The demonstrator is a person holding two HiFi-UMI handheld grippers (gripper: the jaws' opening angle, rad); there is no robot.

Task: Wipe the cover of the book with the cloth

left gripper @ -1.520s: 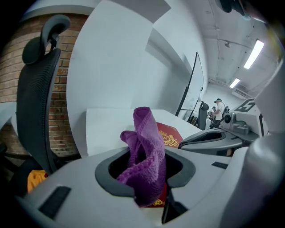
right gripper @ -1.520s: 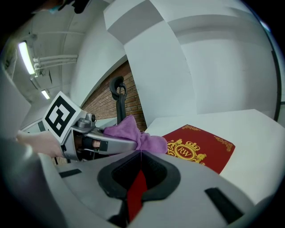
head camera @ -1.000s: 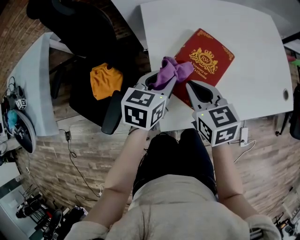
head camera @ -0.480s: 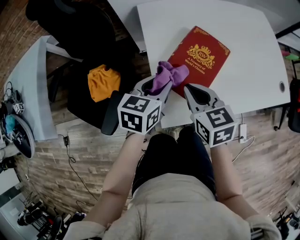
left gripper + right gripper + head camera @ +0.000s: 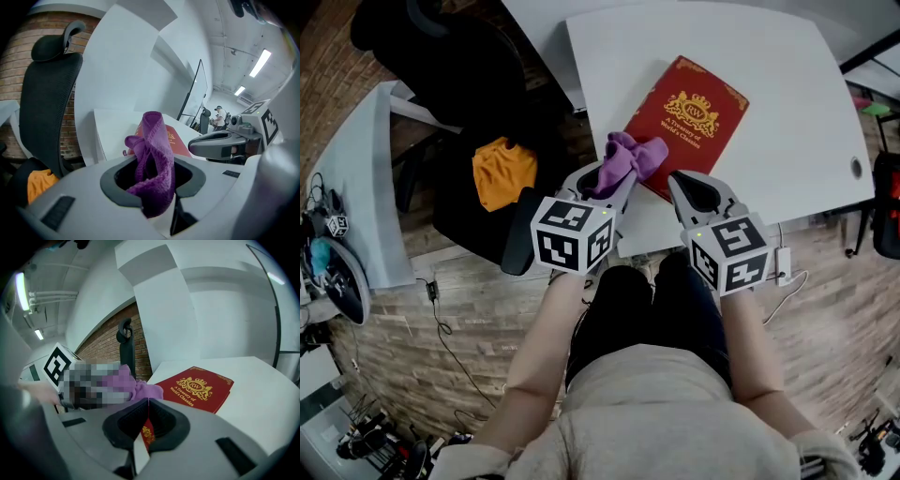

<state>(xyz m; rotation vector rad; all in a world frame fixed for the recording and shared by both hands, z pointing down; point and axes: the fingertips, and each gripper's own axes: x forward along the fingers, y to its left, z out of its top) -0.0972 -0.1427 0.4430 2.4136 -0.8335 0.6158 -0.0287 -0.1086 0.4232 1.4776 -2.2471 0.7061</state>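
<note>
A red book (image 5: 692,119) with a gold crest lies flat on the white table (image 5: 787,84); the right gripper view shows the book (image 5: 199,387) too. My left gripper (image 5: 617,178) is shut on a bunched purple cloth (image 5: 630,156), which rests at the book's near left edge. In the left gripper view the cloth (image 5: 152,150) stands up out of the jaws of the left gripper (image 5: 154,187). My right gripper (image 5: 684,181) is over the book's near corner with its jaws together. A sliver of red cover shows below the right gripper (image 5: 146,408).
A black office chair (image 5: 478,103) with an orange cloth (image 5: 502,169) on its seat stands left of the table. The table's near edge (image 5: 652,246) runs just under both grippers. A second white desk (image 5: 366,187) is at far left, and cables lie on the brick-pattern floor (image 5: 441,291).
The left gripper and the cloth have drawn slightly back toward the book's near edge. The right gripper keeps its place at the near corner.
</note>
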